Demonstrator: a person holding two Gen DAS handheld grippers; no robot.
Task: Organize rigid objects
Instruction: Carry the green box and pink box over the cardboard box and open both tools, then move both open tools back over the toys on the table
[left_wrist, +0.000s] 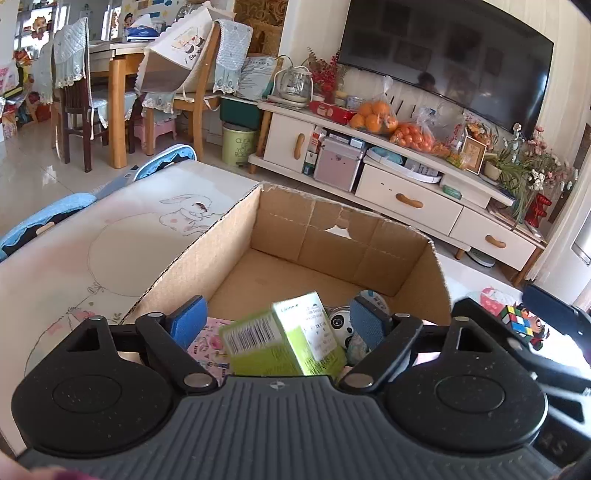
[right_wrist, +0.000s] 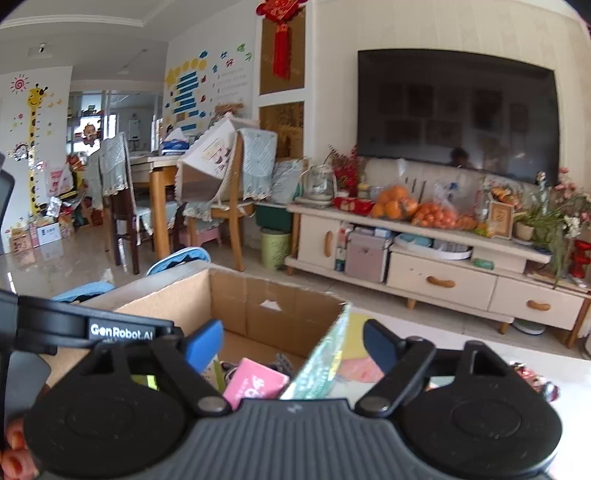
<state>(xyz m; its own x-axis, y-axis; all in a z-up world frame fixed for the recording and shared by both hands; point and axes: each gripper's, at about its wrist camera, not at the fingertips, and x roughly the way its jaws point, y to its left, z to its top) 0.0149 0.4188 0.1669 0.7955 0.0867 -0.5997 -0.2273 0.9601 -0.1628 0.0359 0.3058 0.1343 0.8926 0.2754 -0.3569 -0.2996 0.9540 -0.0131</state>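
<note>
An open cardboard box (left_wrist: 332, 236) stands on the table; it also shows in the right wrist view (right_wrist: 258, 302). My left gripper (left_wrist: 277, 321) is open over the box's near end. A green and white carton (left_wrist: 291, 339), blurred, sits loose between its fingers, touching neither pad. A pink patterned item (left_wrist: 210, 343) and a panda toy (left_wrist: 341, 325) lie in the box. My right gripper (right_wrist: 291, 341) is open above the box's near right corner. A pink card box (right_wrist: 255, 382) and a flat green patterned item (right_wrist: 321, 365) lie below it.
A Rubik's cube (left_wrist: 517, 319) lies on the table right of the box. The table wears a rabbit-print cloth (left_wrist: 110, 251). A TV cabinet (left_wrist: 406, 192) with oranges stands behind, a dining table and chairs (left_wrist: 122, 92) to the left. The left gripper's body (right_wrist: 74, 325) shows at left in the right wrist view.
</note>
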